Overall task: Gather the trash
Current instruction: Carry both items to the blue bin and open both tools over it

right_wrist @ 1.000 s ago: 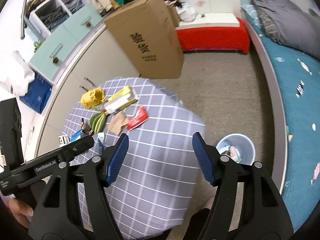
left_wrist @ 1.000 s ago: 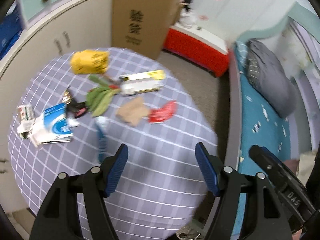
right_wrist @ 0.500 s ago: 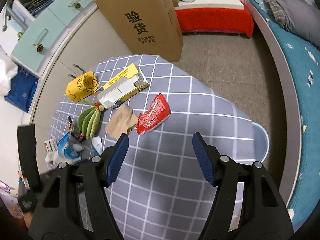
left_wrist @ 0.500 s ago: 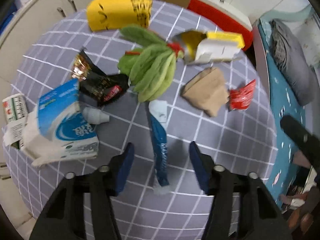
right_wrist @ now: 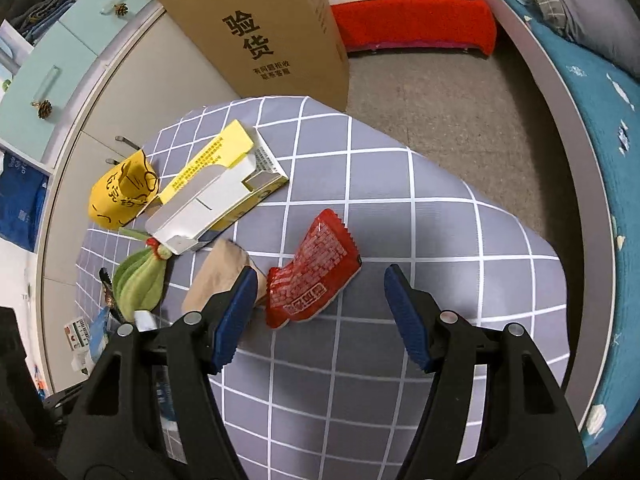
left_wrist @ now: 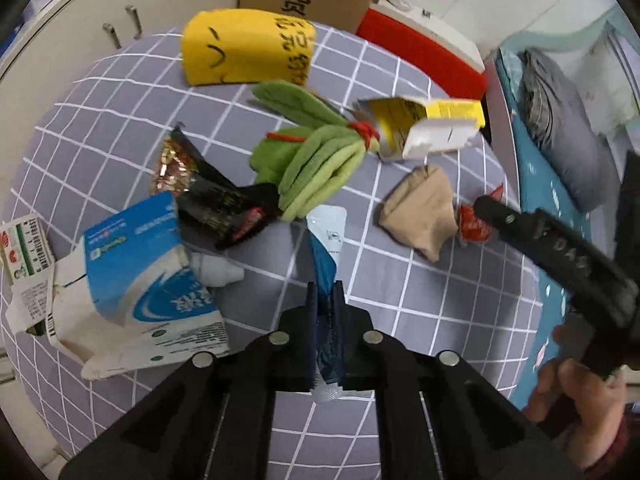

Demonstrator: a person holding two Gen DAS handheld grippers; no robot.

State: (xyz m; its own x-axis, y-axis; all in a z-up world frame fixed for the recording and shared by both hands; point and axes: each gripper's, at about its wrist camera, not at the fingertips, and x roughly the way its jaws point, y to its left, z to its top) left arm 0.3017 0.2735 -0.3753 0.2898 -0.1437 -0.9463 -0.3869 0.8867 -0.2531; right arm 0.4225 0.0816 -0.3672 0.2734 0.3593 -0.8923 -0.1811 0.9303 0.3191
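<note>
My left gripper [left_wrist: 325,292] is shut on a blue and white tube-like wrapper [left_wrist: 326,240] that lies on the grey checked table [left_wrist: 400,272]. Around it lie a blue milk carton [left_wrist: 136,268], a black snack wrapper [left_wrist: 216,200], a green plush bundle [left_wrist: 316,152], a tan wad [left_wrist: 420,212] and a yellow and white box [left_wrist: 432,128]. My right gripper [right_wrist: 318,296] is open above the table, with a red snack wrapper [right_wrist: 312,272] between its fingers and slightly ahead. The tan wad [right_wrist: 220,272] lies by its left finger.
A yellow bag [left_wrist: 248,48] lies at the table's far side, and a small printed box [left_wrist: 24,248] at its left edge. A tall cardboard box [right_wrist: 264,28] stands on the floor behind the table. A red bench [right_wrist: 412,20] and a bed [right_wrist: 592,100] are to the right.
My left gripper has gone down to the table and shut on the blue and white wrapper. My right gripper has moved lower and closer to the red wrapper, still open.
</note>
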